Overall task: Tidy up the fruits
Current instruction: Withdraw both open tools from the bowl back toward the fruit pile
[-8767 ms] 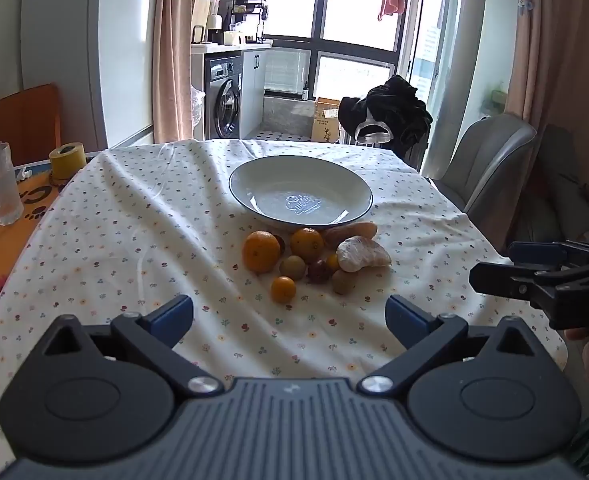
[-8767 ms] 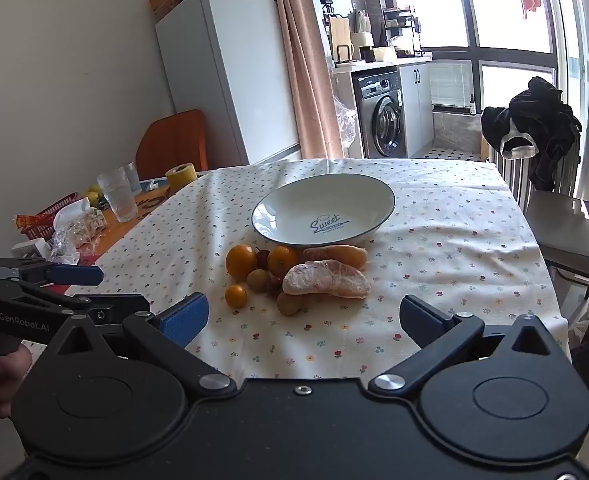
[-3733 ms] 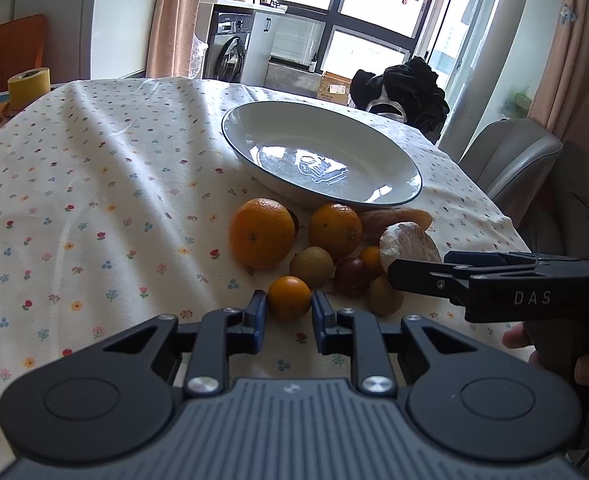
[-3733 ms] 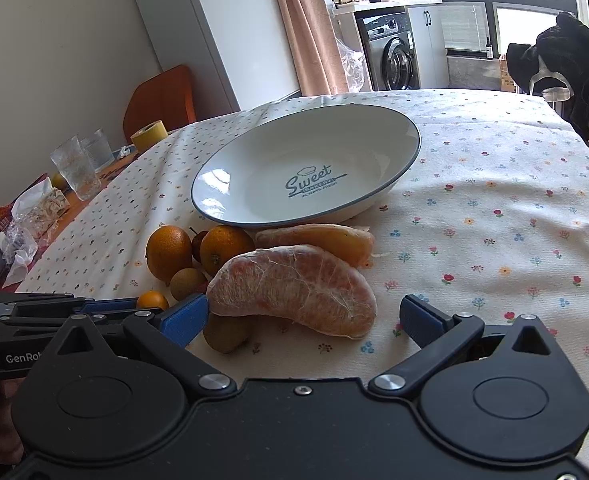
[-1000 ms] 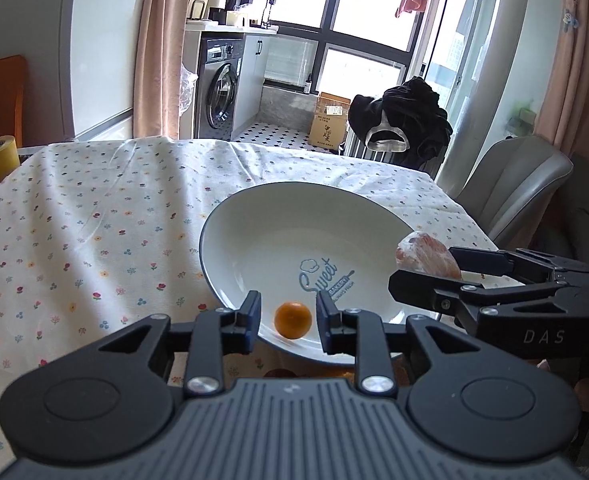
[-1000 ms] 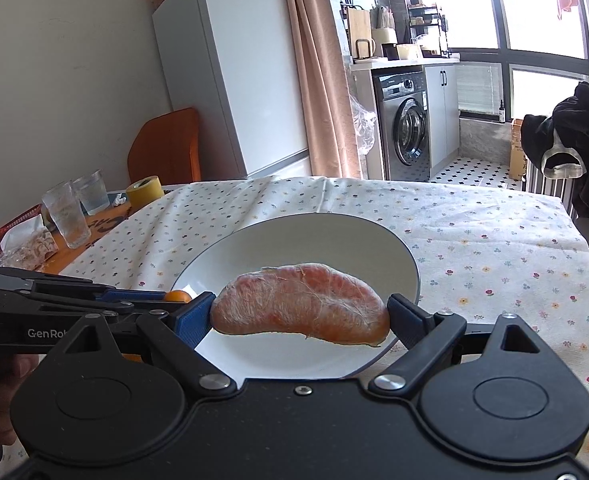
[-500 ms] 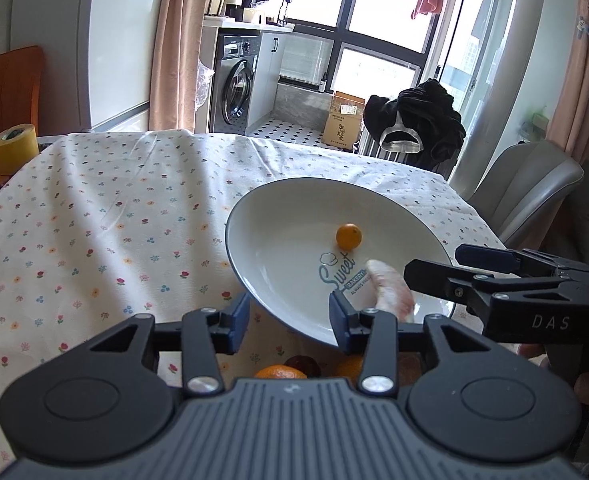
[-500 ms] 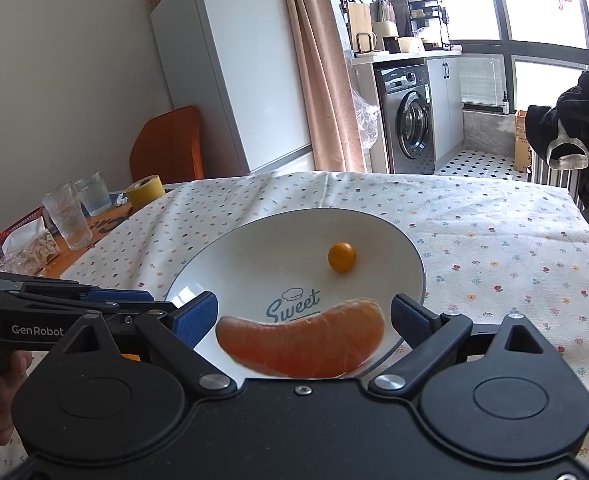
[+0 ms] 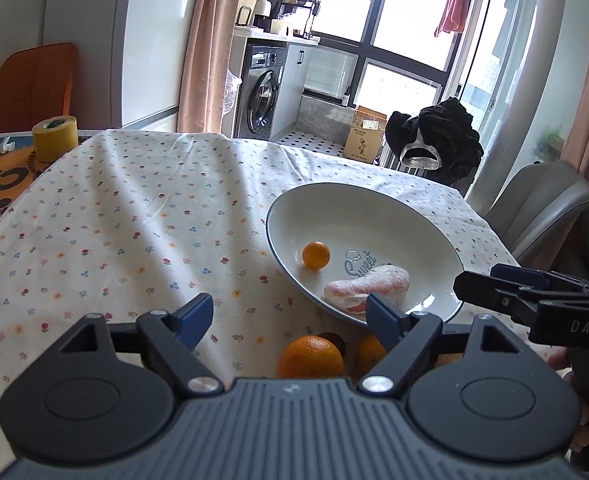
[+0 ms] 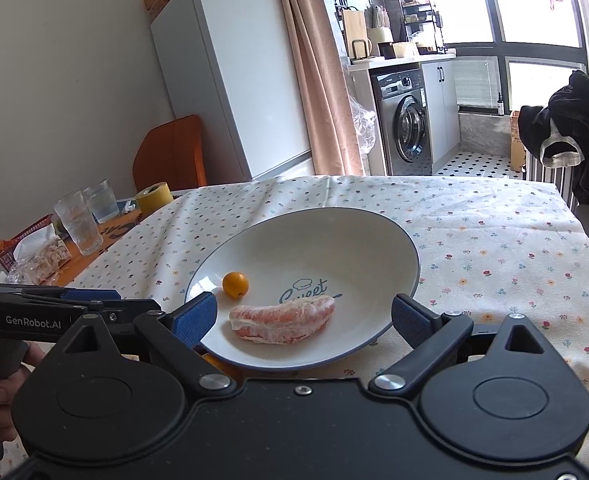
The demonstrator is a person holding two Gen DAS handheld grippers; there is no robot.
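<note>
fruits: small round orange kumquat [image 9: 316, 255] & peeled pink pomelo wedge [image 9: 368, 286] lie in white blue-rimmed bowl [image 9: 446, 240]. left gripper [image 9: 290, 318] & right gripper [image 10: 304, 314] both spread apart, empty. next: drop low on big orange mandarin [image 9: 310, 357] beside bowl, squeeze gently.

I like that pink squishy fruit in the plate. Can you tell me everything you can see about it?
The peeled citrus segment is a long, curved wedge, pinkish-orange with thin whitish skin and pith that looks wrinkly and soft. It lies on its side inside the white plate, near the front rim, just below the blue word "Sweet". A small orange fruit sits apart from it in the same plate. Neither the left gripper nor the right gripper touches it; both are open.
</note>
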